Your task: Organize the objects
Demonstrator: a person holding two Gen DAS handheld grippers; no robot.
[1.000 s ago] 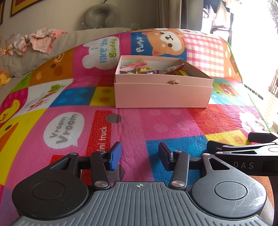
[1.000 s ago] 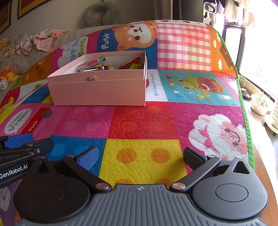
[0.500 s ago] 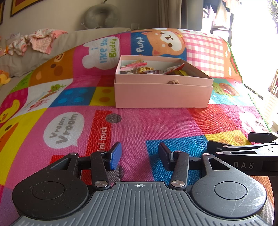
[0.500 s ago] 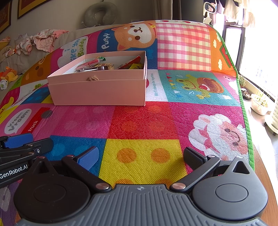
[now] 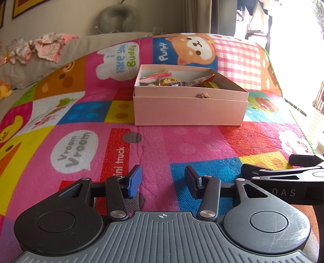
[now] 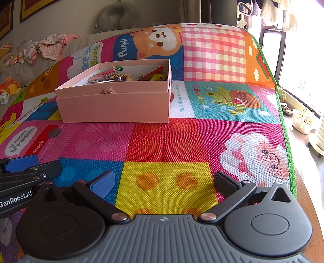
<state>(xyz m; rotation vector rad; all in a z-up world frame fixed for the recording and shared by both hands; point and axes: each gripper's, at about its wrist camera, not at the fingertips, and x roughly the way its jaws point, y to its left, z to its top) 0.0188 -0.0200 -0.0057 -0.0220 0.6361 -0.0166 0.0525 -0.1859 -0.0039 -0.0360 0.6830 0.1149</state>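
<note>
A pink cardboard box [image 5: 190, 111] sits on the colourful play mat [image 5: 182, 145], also in the right wrist view [image 6: 115, 109]. It holds several snack packets [image 5: 172, 81], seen too in the right wrist view [image 6: 125, 75]. My left gripper [image 5: 162, 181] is open and empty, low over the mat well in front of the box. My right gripper [image 6: 164, 183] is open wide and empty, beside the left one. Each gripper's side shows in the other's view.
The mat's right edge [image 6: 283, 121] drops off to a floor with plant pots [image 6: 303, 119]. A grey sofa with crumpled clothes [image 5: 46, 48] and a neck pillow [image 5: 115, 18] lies behind the mat. Soft toys [image 6: 10, 89] sit at far left.
</note>
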